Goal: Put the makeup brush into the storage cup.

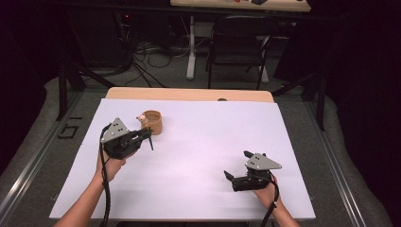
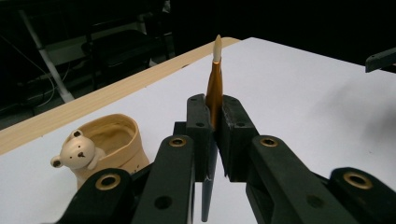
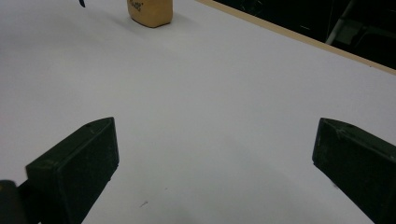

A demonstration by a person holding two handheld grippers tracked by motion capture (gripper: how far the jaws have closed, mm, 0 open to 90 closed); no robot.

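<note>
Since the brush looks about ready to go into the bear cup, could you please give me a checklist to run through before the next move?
1. Left tool shut on the brush: ok, jaws clamp its handle.
2. Brush upright in the grip: ok in the left gripper view, with the pale tip up and the dark end hanging below the jaws.
3. Cup upright with its opening free: ok; the part of the inside that shows looks empty.
4. Brush over the cup: not ok; the cup stands beside the left tool, not under it.
5. Right tool out of the way: ok, open, apart at the near right of the table.
6. Brush tip clean: cannot tell.
</note>
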